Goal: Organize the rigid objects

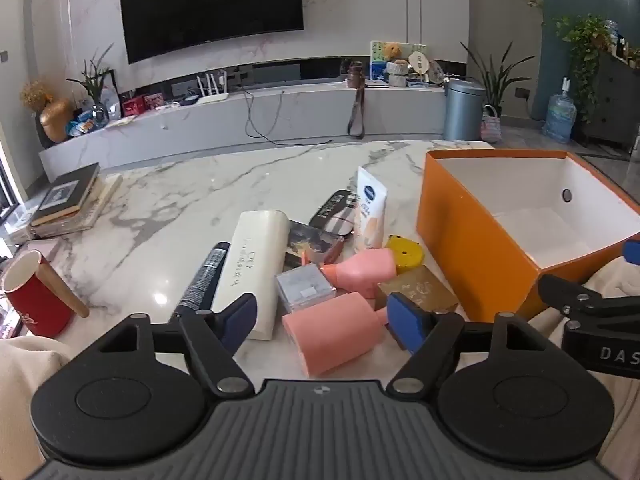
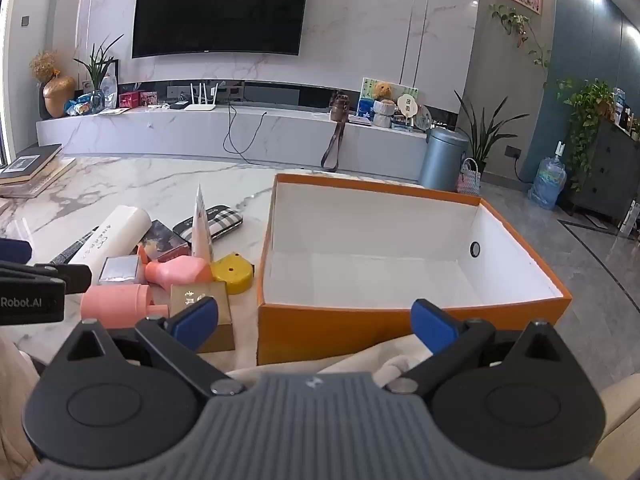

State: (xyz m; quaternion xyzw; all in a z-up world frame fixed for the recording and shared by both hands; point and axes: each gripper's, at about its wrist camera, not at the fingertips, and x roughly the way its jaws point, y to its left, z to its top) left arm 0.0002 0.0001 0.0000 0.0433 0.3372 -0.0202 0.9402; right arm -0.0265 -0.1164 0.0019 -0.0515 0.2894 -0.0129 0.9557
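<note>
- Orange cardboard box [image 2: 400, 324], white inside, fills centre and right of the right wrist view on the marble bench [image 1: 192, 184]; it holds nothing.
- Clutter lies lower centre of the left wrist view: pink bottle [image 1: 334, 330], white tube [image 1: 256, 268], gold box [image 1: 418, 290], yellow disc [image 1: 405, 254].
- Left hand-held gripper [image 1: 324, 320]: fingers apart, nearing the pink bottle, untouched.
- Right hand-held gripper [image 2: 314, 322]: fingers wide apart, unloaded.
- Step, as judged: first pick. Next: close on the bottle, carry it boxward.

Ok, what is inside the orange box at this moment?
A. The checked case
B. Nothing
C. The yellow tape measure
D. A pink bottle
B: the orange box shows only its bare white floor and walls, while the pink bottle, yellow tape measure and checked case all lie on the table beside it.
</note>
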